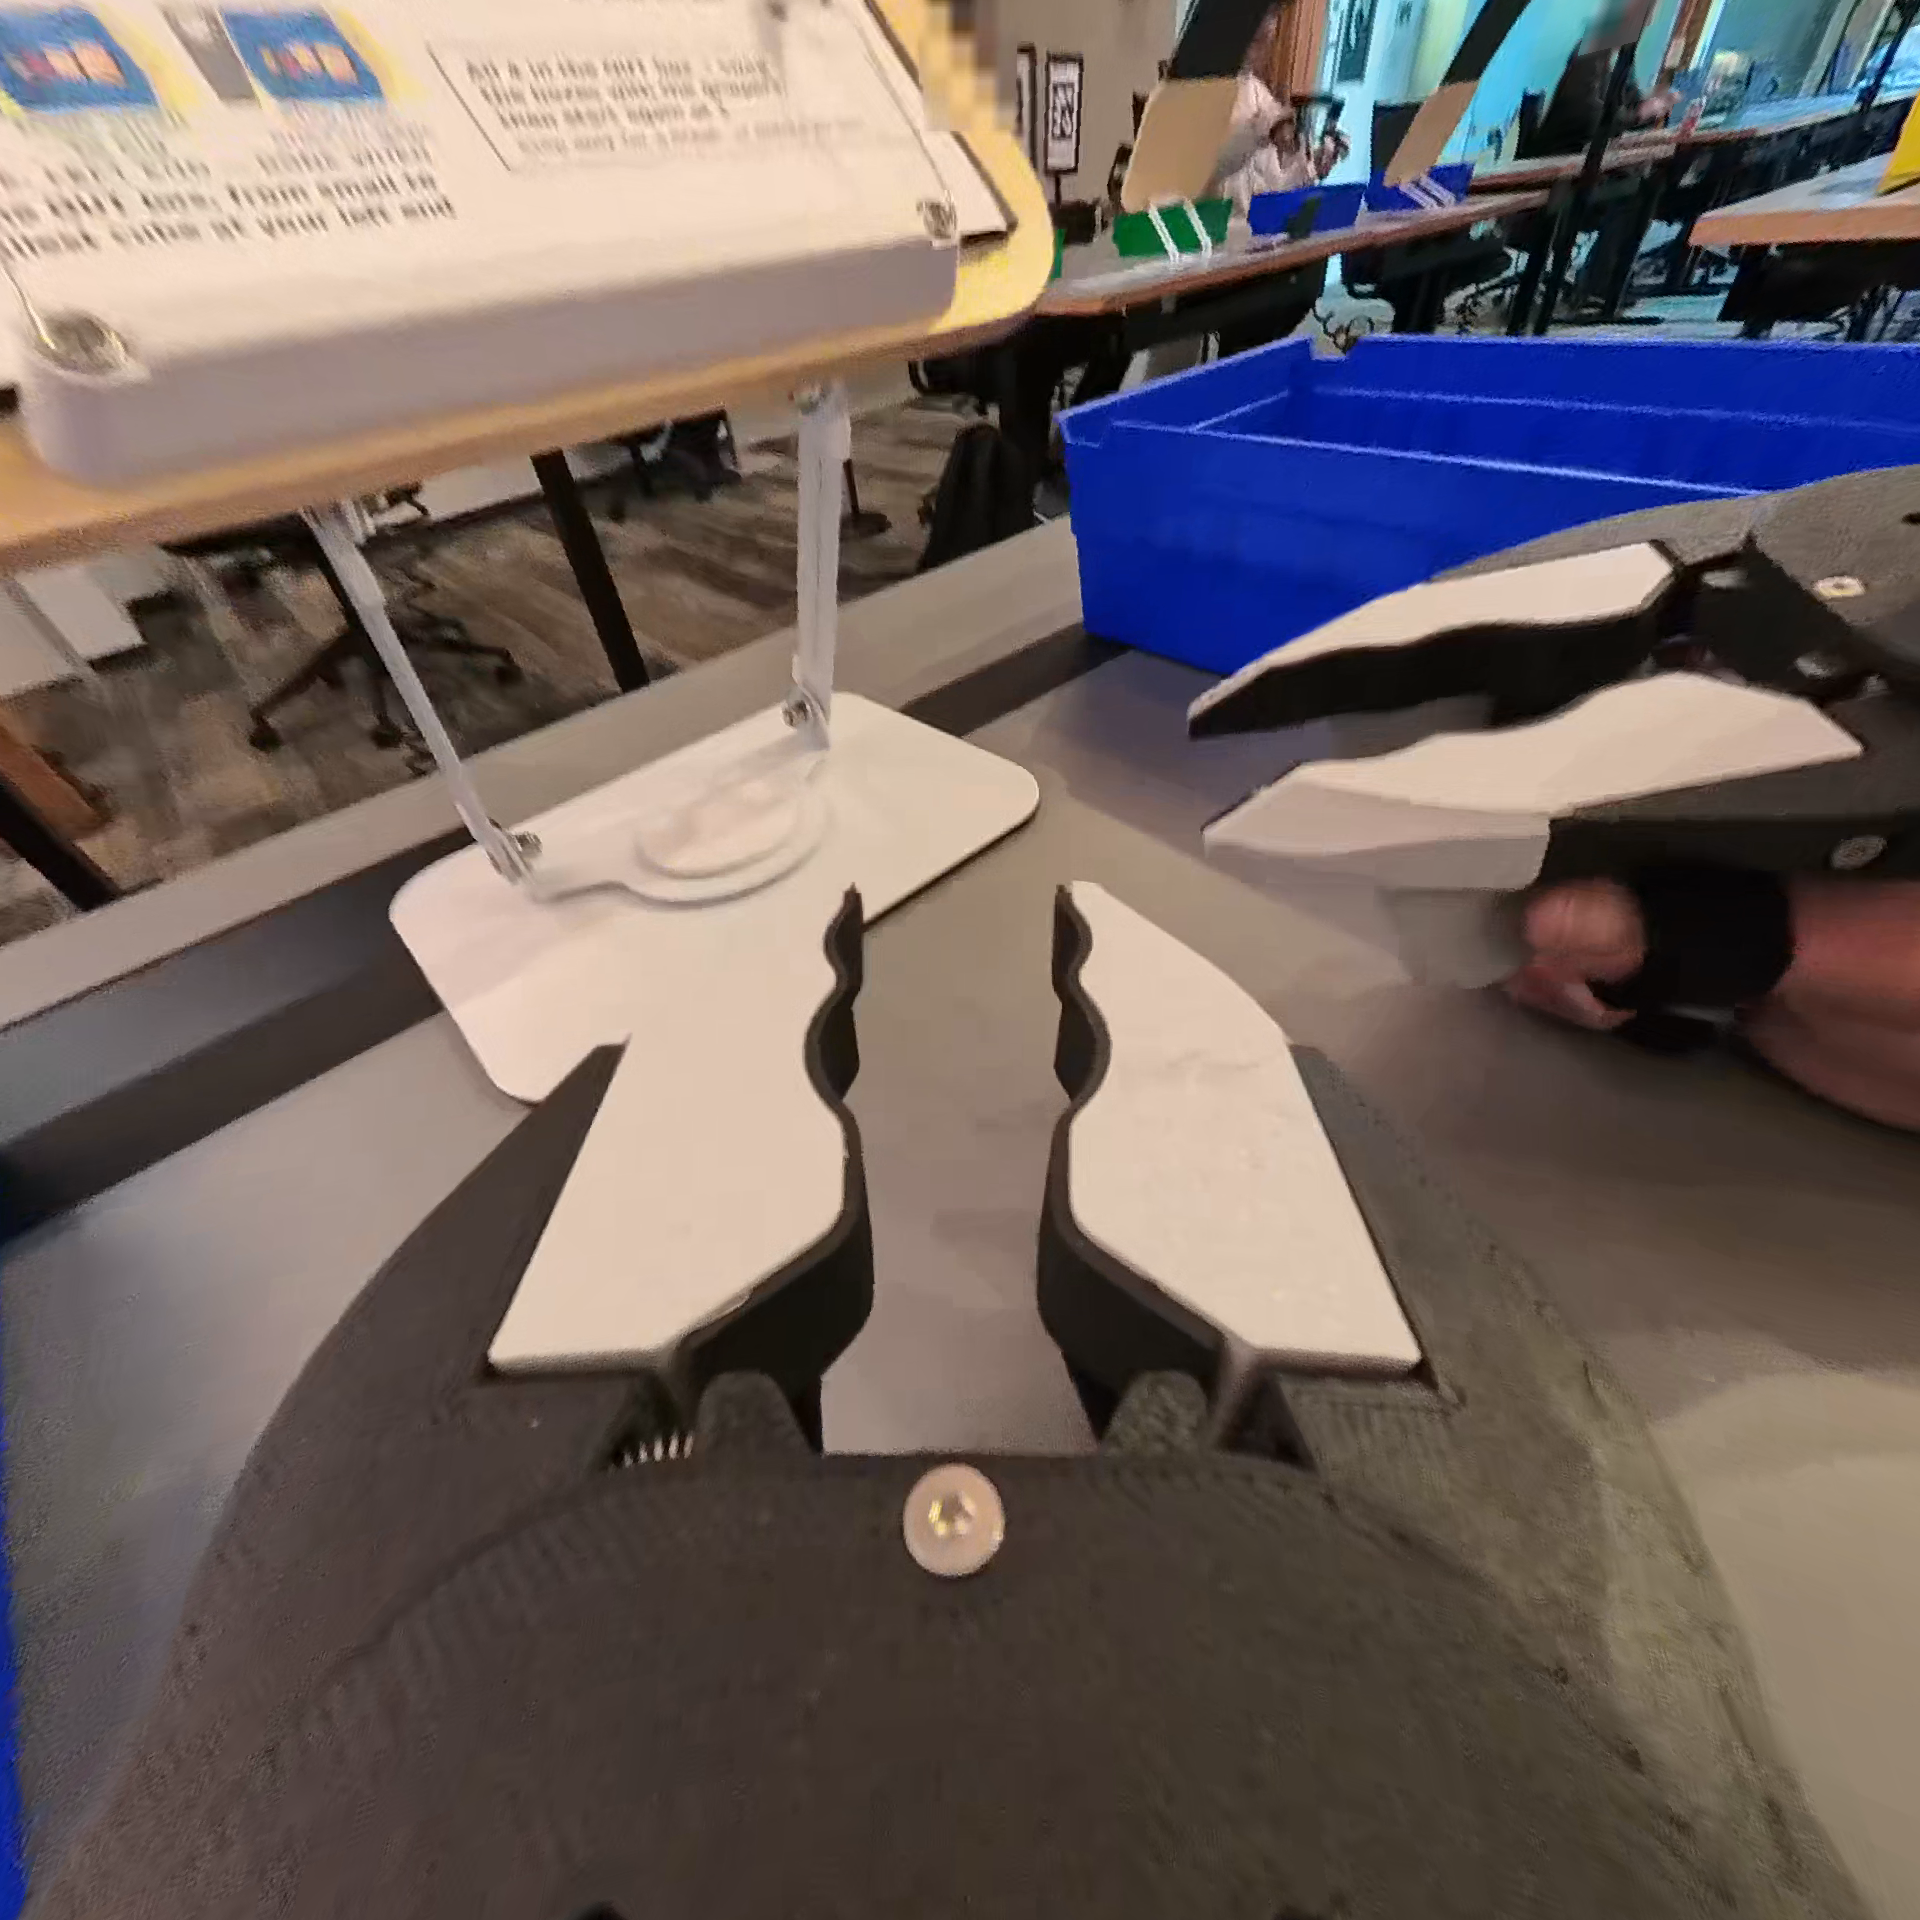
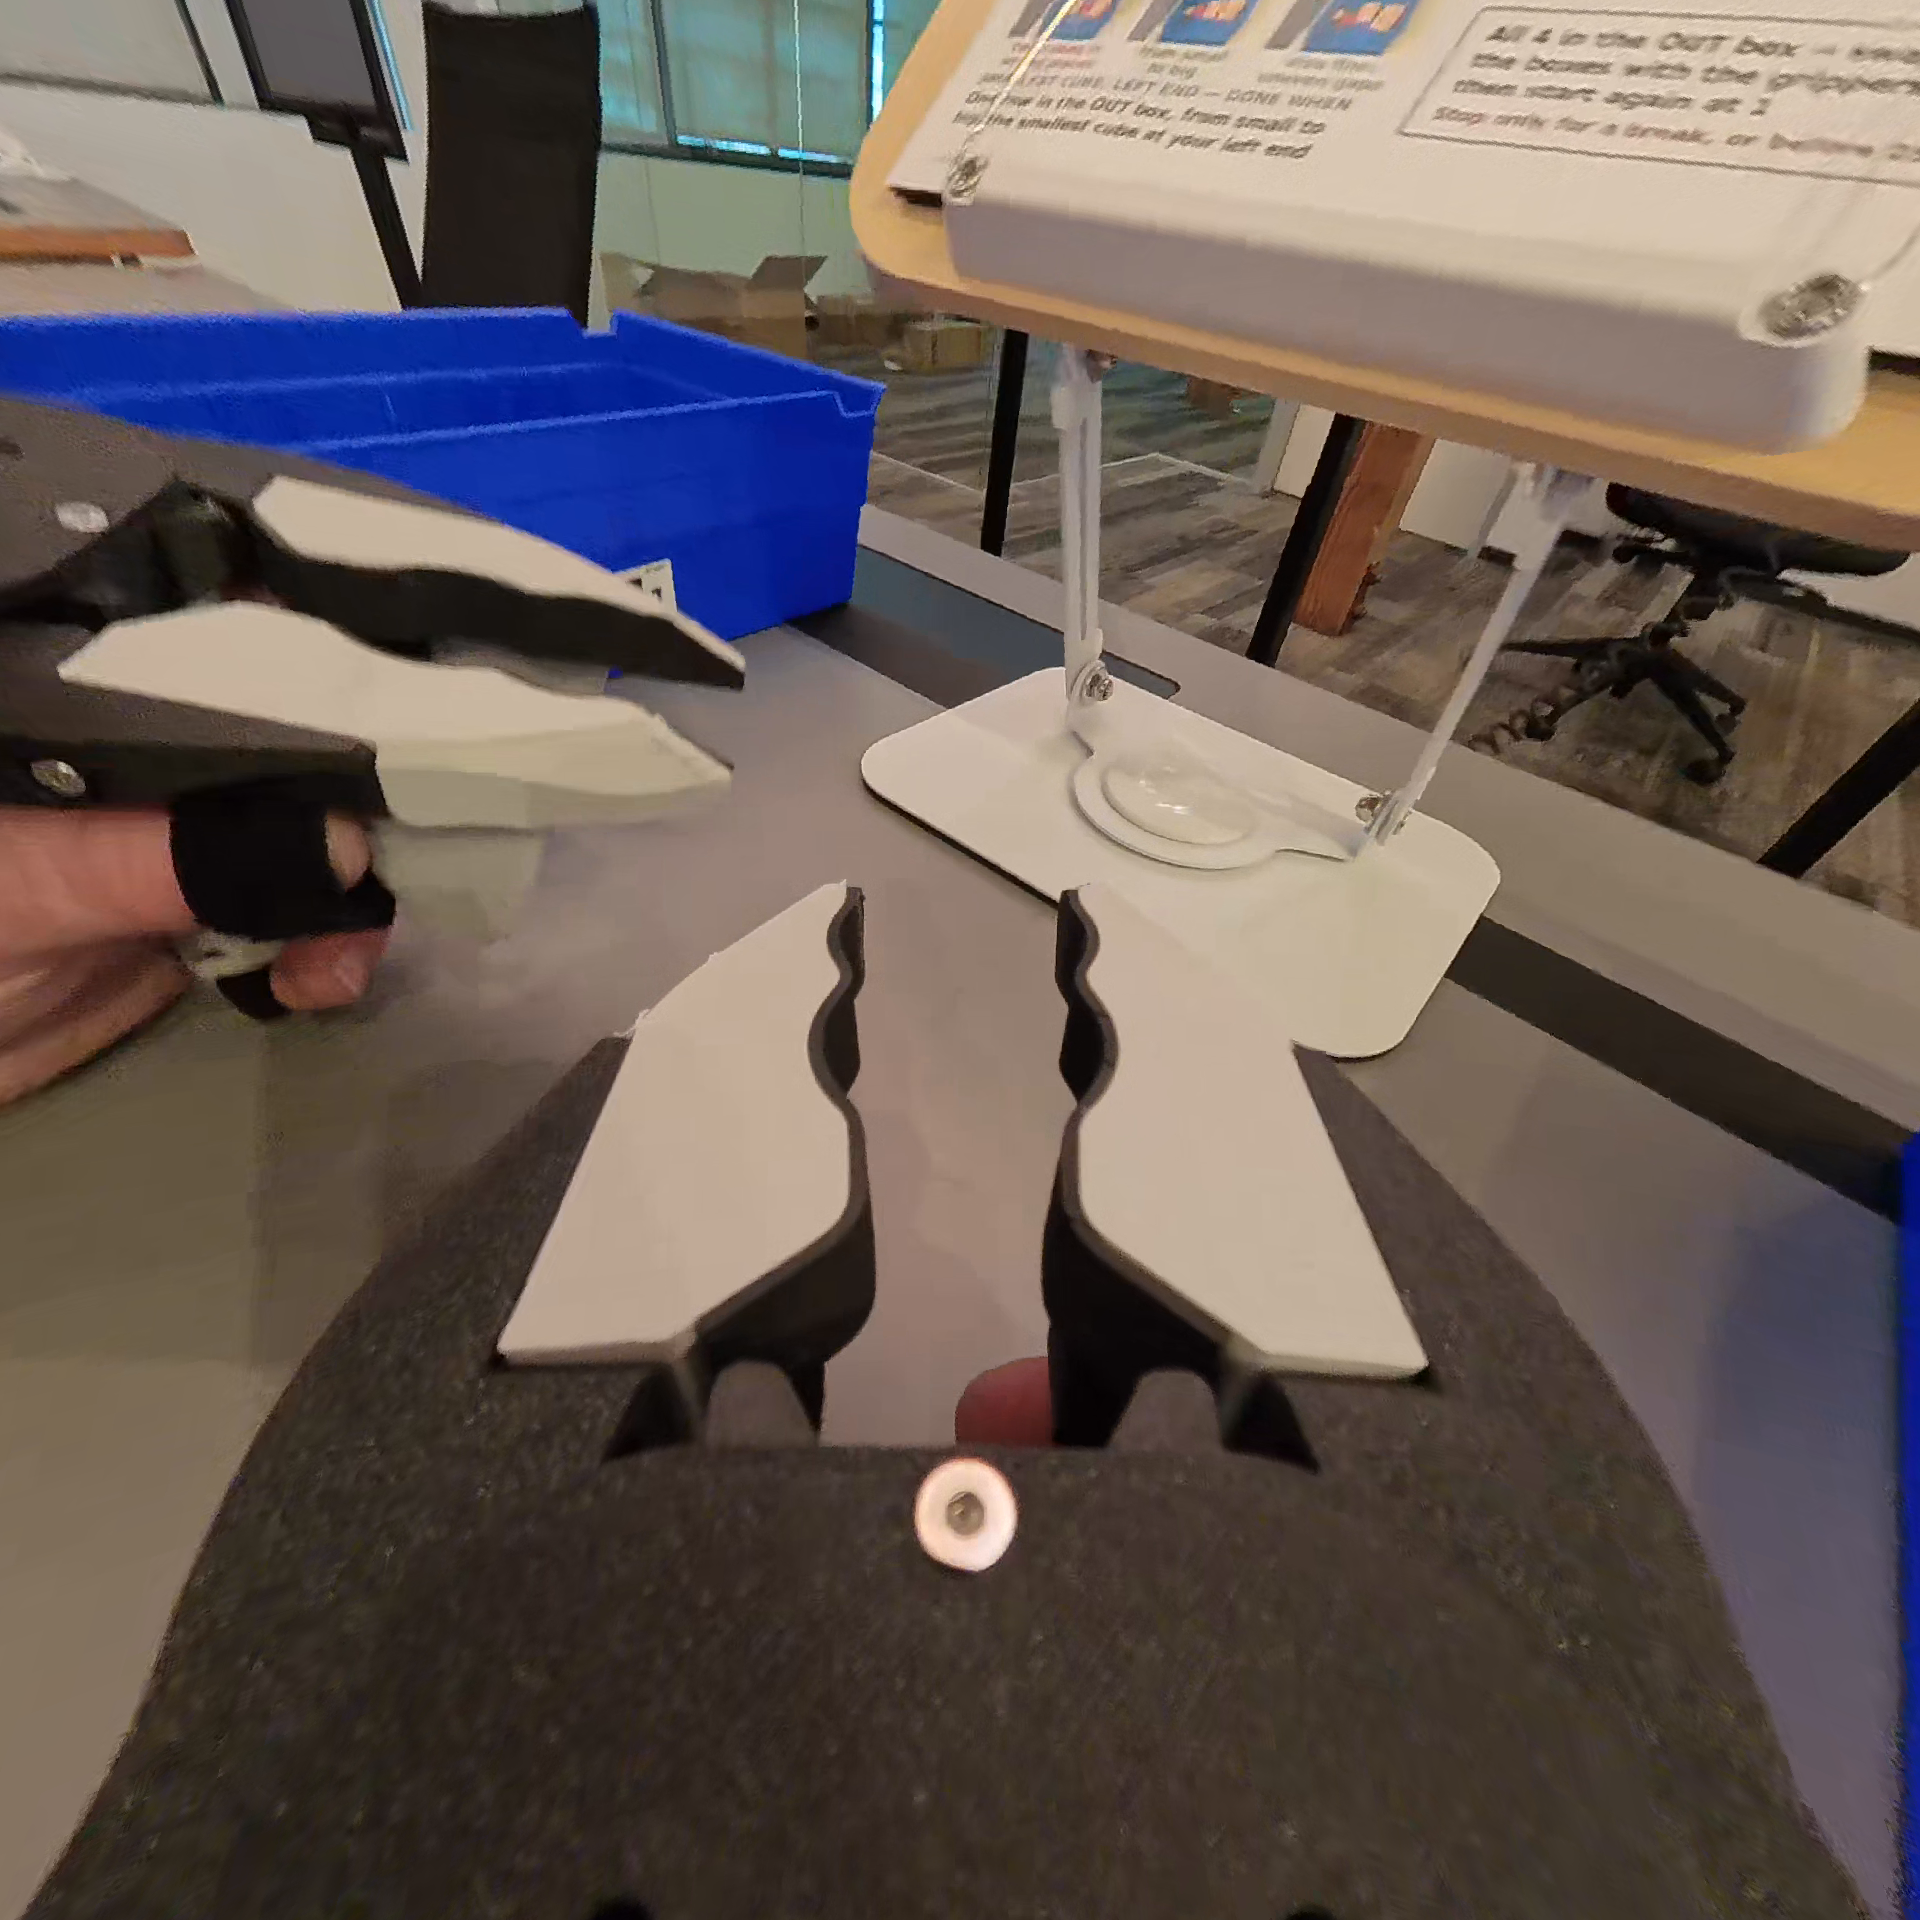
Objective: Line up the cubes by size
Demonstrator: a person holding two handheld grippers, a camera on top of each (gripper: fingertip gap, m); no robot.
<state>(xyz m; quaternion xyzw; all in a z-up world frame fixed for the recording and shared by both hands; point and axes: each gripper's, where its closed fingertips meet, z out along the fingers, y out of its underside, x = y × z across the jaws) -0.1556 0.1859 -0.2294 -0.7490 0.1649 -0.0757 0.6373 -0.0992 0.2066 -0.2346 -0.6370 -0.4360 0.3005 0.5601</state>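
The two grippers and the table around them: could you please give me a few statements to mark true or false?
1. The left gripper holds a cube. False: nothing sits between its parted fingers.
2. The right gripper is open and empty. True.
3. A blue bin stands on the grey table. True.
4. The white stand base lies inside the bin. False: it rests on the table.
5. Cubes are lined up on the table. False: no cubes show.

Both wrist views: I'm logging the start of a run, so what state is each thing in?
Left gripper: fingers apart, nothing between them.
Right gripper: fingers apart, nothing between them.
Blue bin: on the table, what shows of its inside is bare.
Instruction stand: upright, board tilted.
Cubes: none visible.
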